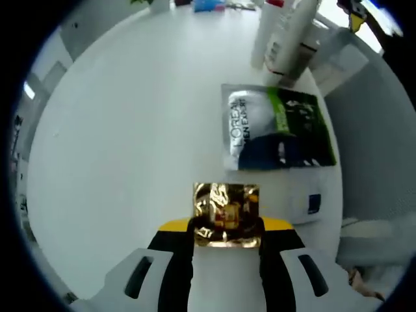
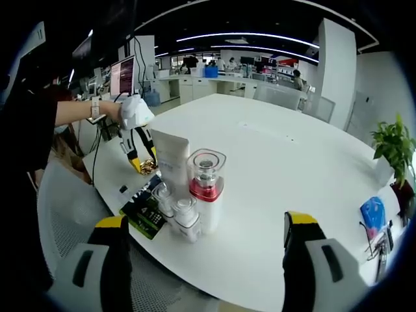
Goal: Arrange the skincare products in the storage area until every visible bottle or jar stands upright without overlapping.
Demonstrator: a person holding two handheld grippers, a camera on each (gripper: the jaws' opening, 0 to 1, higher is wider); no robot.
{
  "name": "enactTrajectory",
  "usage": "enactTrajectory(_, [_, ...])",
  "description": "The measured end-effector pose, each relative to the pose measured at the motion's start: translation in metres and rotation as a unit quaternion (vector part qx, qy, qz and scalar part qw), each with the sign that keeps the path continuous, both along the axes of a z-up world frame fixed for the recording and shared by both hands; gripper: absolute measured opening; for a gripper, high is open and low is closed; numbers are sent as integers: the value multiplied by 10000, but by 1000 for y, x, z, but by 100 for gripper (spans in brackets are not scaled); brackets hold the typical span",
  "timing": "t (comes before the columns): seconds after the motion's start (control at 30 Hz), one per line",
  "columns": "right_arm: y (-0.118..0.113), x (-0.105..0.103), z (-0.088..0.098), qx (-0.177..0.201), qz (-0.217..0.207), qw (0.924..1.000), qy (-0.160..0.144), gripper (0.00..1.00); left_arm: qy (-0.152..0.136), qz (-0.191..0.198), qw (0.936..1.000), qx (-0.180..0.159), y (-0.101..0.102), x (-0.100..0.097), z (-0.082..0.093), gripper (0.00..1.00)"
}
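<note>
At the bottom centre of the left gripper view, the left gripper [image 1: 227, 242] is clenched on a gold foil sachet [image 1: 226, 214], which it holds over the white table [image 1: 130, 130]. Just right of it lies a small white sachet [image 1: 305, 205], and above that, centre right, a L'Oréal Men Expert pack [image 1: 278, 129] lies flat. White bottles [image 1: 286, 36] stand at the upper right.

In the right gripper view the right gripper [image 2: 205, 260] is spread wide and empty at the bottom edge. At the centre stand a white tube [image 2: 173, 159], a red-collared pump bottle [image 2: 207, 188] and two small jars [image 2: 179, 214], touching or nearly so; I cannot tell which.

The risks, as I judge them: the thin foil could slip or crease in the jaws, or land overlapping the flat pack. The open right gripper, moving in, could knock over the tightly grouped upright bottles near the table edge.
</note>
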State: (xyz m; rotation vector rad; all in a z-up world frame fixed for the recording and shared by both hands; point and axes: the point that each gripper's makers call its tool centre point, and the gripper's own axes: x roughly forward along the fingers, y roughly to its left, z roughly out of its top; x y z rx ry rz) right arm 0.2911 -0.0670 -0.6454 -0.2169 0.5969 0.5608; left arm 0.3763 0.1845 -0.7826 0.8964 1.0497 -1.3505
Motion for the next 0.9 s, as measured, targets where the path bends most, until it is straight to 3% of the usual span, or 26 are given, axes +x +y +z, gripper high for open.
enactTrajectory(0.13, [1, 0, -1, -15, 29, 10000, 10, 99, 231, 65, 9997, -38, -7, -7, 1, 36])
enactTrajectory(0.5, [-2, -2, -1, -12, -12, 10000, 2, 99, 271, -46, 9996, 51, -14, -10, 1, 36])
enactTrajectory(0.9, [-1, -2, 0, 8, 8, 10000, -16, 99, 201, -66, 9996, 201, -8, -15, 0, 36])
